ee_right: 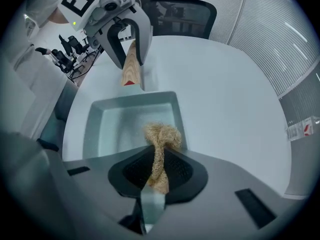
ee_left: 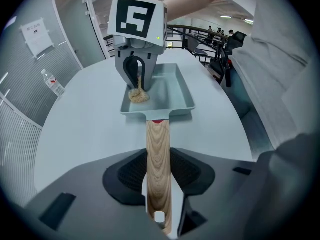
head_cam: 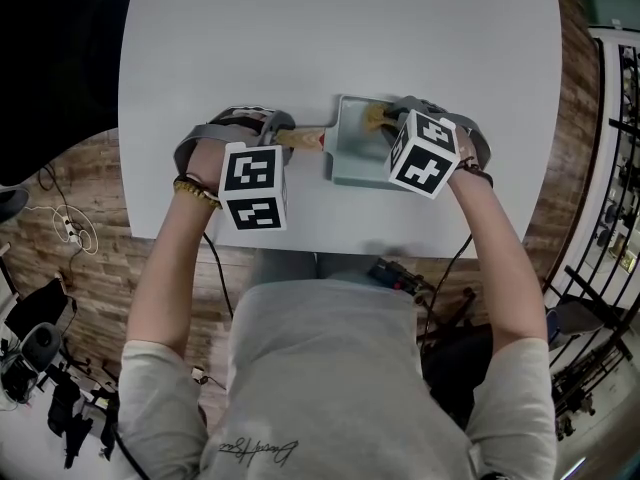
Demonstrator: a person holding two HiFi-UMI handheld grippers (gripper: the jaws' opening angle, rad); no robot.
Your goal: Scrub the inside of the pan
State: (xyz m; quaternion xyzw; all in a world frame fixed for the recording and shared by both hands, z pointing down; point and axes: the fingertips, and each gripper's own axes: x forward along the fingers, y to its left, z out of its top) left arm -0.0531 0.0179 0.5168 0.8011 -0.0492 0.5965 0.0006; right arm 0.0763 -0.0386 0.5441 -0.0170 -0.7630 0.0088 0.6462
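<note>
Wood handle of the pan is clamped in your left gripper. The pads press it from both sides near its end, w/ the hang hole just showing btwn the jaws. In the left gripper view the handle runs straight out to 12 o'clock and meets the pan there.

In the head view the pale grey-green pan sits flat on the light grey table, right in front of you. Its handle points to 9 o'clock w/ your left gripper on it.

Your right gripper is closed on a tan fibre scrubber. The wad is pinched thin btwn the pads and bulges out past the tips. It's down inside the pan, approx 5 o'clock of the pan in the right gripper view, against the wall.

In the left gripper view the same scrubber sits approx 8 o'clock of the pan, in the corner nearest the handle. The right gripper stands tips-down over it.

In the head view the scrubber is at the pan's 12 o'clock rim w/ the right gripper on it. That gripper's marker cube covers the pan's 3 o'clock end.
</note>
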